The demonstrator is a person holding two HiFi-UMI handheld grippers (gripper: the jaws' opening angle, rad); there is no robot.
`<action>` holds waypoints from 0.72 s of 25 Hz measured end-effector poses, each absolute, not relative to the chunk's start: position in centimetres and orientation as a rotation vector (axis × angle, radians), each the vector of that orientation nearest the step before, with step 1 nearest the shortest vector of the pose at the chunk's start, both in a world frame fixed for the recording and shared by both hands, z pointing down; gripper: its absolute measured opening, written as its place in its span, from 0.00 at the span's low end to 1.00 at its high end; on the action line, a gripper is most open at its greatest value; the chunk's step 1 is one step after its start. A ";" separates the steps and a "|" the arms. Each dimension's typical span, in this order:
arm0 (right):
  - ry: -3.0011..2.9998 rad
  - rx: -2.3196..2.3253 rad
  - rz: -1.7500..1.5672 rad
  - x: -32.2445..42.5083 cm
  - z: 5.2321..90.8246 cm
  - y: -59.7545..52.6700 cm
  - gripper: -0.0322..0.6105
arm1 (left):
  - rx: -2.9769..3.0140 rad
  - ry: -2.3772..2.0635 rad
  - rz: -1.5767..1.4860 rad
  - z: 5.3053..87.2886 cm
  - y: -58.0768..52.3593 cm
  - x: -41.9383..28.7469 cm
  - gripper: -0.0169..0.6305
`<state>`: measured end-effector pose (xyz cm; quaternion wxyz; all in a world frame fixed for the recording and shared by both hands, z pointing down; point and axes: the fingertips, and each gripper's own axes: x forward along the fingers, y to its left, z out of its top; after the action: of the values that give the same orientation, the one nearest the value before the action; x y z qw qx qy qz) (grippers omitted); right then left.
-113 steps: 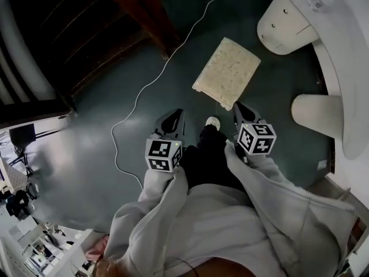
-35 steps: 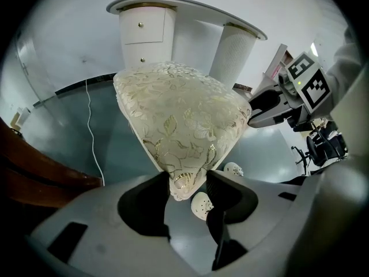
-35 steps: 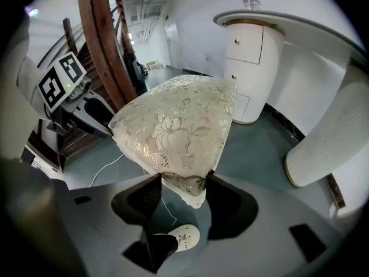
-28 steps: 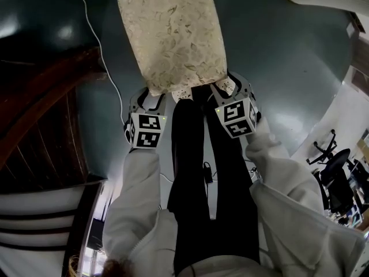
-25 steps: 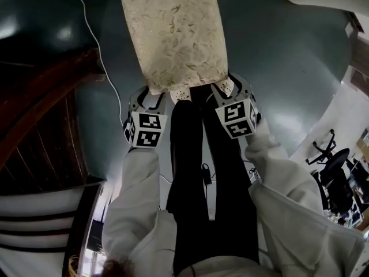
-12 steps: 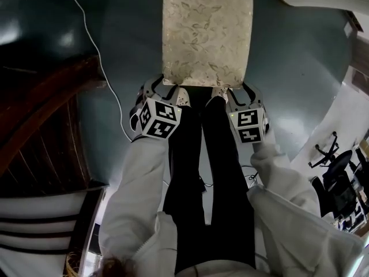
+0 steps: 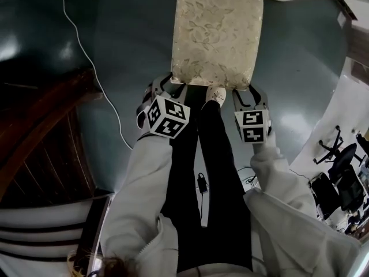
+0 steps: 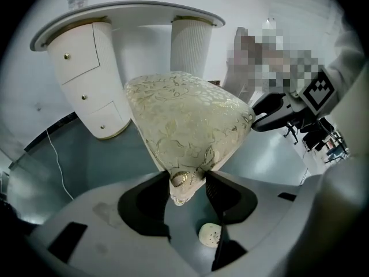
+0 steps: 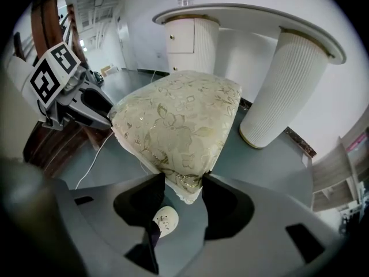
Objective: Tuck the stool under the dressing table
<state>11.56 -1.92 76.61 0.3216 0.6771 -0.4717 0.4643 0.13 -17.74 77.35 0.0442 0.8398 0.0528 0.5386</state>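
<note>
The person's pale shoe (image 7: 216,95) is planted on the teal floor (image 7: 132,33) between the two grippers. The left gripper (image 8: 185,180) is clamped on the near left corner of the stool (image 7: 216,33). The right gripper (image 9: 183,180) pinches the near right corner. Its jaws have just eased open a touch, but the pads are on the fabric.

The seat's long axis runs straight away from the person. Its far short edge faces the gap under the dressing table (image 9: 248,15), between the drawer unit (image 8: 86,79) and the ribbed pedestal (image 9: 282,91).

Bare floor lies on both sides of the stool. A white cable (image 7: 75,30) trails off to the left, with dark woodwork (image 7: 40,126) beyond it.
</note>
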 end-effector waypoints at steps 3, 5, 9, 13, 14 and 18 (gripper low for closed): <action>-1.233 1.786 1.208 11.9 76.7 -2.0 0.45 | 2.574 0.161 1.635 77.5 -17.8 0.3 0.33; -1.230 1.790 1.199 12.1 76.6 -2.0 0.45 | 2.579 0.164 1.626 77.5 -17.6 0.4 0.33; -1.227 1.799 1.183 12.3 76.5 -1.9 0.45 | 2.581 0.139 1.604 77.3 -17.4 0.3 0.33; -1.250 1.793 1.151 12.7 76.5 -2.0 0.45 | 2.582 0.108 1.592 77.4 -17.2 0.4 0.33; -1.252 1.793 1.147 13.0 76.4 -2.0 0.45 | 2.580 0.105 1.594 77.4 -17.1 0.6 0.33; -1.262 1.800 1.136 14.6 76.4 -1.9 0.45 | 2.573 0.086 1.602 77.4 -17.0 2.1 0.33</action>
<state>14.64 -1.93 76.37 0.3274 0.6872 -0.4819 0.4340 2.13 -17.04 77.38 0.0549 0.8473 0.0282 0.5275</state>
